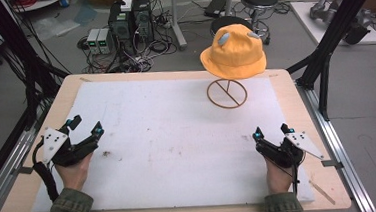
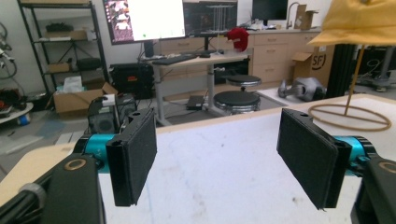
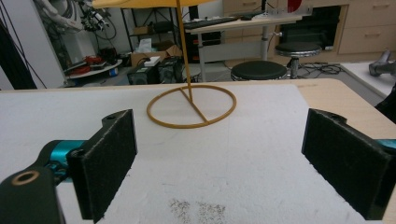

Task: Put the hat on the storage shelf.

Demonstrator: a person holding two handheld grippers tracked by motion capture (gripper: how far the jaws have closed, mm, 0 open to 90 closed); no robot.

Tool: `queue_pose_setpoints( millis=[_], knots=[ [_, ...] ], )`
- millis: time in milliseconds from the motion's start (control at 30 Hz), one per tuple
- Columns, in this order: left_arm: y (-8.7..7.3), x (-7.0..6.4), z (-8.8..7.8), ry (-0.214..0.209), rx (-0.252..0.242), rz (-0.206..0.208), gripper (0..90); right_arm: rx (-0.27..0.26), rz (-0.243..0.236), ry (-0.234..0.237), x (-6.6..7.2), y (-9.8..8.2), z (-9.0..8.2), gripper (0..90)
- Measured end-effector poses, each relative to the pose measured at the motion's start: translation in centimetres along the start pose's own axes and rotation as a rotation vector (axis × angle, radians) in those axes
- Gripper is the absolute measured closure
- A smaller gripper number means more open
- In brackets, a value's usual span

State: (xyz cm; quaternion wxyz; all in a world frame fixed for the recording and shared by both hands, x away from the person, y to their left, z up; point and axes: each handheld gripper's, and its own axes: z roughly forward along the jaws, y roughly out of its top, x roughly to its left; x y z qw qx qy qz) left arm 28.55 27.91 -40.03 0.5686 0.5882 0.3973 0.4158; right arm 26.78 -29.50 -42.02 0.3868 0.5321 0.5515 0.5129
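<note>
1. Forearms in green sleeves enter from the near edge of the desk (image 1: 27,197), one at each side. Judgement: this symmetric, withdrawn posture reads as a ready position, with no step in hand.
2. Desk: a wooden top covered by a white mat (image 1: 178,136). Its middle is bare, apart from small dark specks.
3. Yellow hat (image 1: 233,52): it sits on top of a thin wire stand (image 1: 227,93) at the far right of the mat, well apart from both claws. The stand's upright rod holds the hat clear of the mat, so its brim can likely be reached from below or from the side.
4. Left claw (image 1: 86,127): near the left edge of the mat, jaws wide apart, nothing between them. The left gripper view shows bare mat between the pads.
5. Right claw (image 1: 272,130): near the right edge, jaws wide apart and empty. It points toward the ring base of the stand, the nearer claw to the hat.
</note>
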Motion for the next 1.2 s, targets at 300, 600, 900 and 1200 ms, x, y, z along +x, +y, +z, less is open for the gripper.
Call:
queue_pose_setpoints(
  millis=[300,600,900,1200],
  knots=[
    [-1.5,1.0,-2.4,0.026,0.021,-0.056,29.0,0.003,0.005,-0.001,0.1,0.0,-0.1,9.1],
    [-2.0,1.0,-3.4,0.027,0.010,-0.088,29.4,0.006,0.007,0.000,0.0,0.0,-0.2,9.1],
    [-2.4,1.1,-3.5,0.016,0.040,-0.110,29.6,0.015,0.010,0.003,0.0,-0.1,0.0,9.1],
    [-2.6,1.2,-3.6,0.008,0.051,-0.123,29.7,0.024,0.007,0.005,-0.1,-0.1,0.2,9.1]
  ],
)
